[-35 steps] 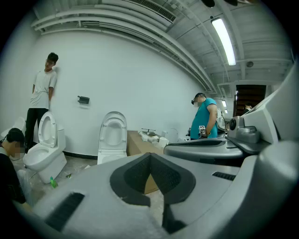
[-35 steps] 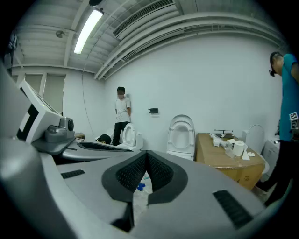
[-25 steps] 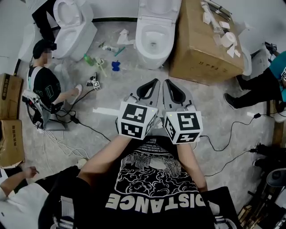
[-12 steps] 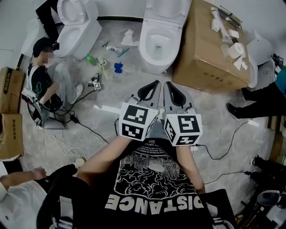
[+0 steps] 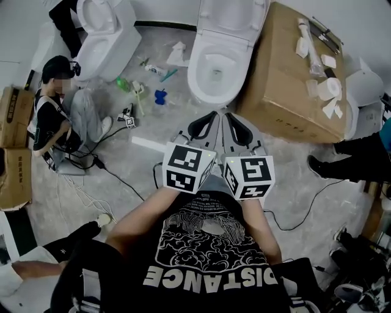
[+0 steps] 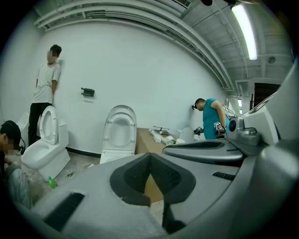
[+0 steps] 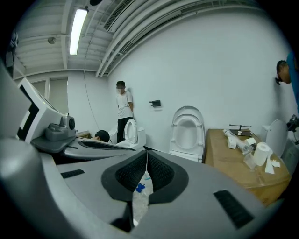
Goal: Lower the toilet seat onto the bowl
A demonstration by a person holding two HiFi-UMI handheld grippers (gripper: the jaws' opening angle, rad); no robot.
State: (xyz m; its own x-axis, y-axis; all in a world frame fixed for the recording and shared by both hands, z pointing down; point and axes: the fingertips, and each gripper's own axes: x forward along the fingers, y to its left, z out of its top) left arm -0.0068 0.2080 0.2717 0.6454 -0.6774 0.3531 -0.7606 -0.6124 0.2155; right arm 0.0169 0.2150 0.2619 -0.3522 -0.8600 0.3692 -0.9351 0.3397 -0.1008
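Note:
A white toilet stands against the far wall, its bowl (image 5: 215,68) uncovered and its seat and lid (image 5: 232,15) raised upright. The raised seat (image 6: 119,130) shows straight ahead in the left gripper view and likewise the seat (image 7: 188,127) in the right gripper view. My left gripper (image 5: 212,114) and right gripper (image 5: 228,115) are held side by side in front of my chest, a short way before the bowl and touching nothing. The left gripper (image 6: 149,158) is shut and empty, as is the right gripper (image 7: 146,155).
A large cardboard box (image 5: 292,85) with paper rolls and tools on it stands right of the toilet. A second toilet (image 5: 102,33) is at the far left, with a seated person (image 5: 55,119) beside it. Cables, a green bottle (image 5: 123,83) and scraps litter the floor.
The toilet and the box have slid lower and nearer in the head view. Both grippers stay shut, side by side in front of my chest.

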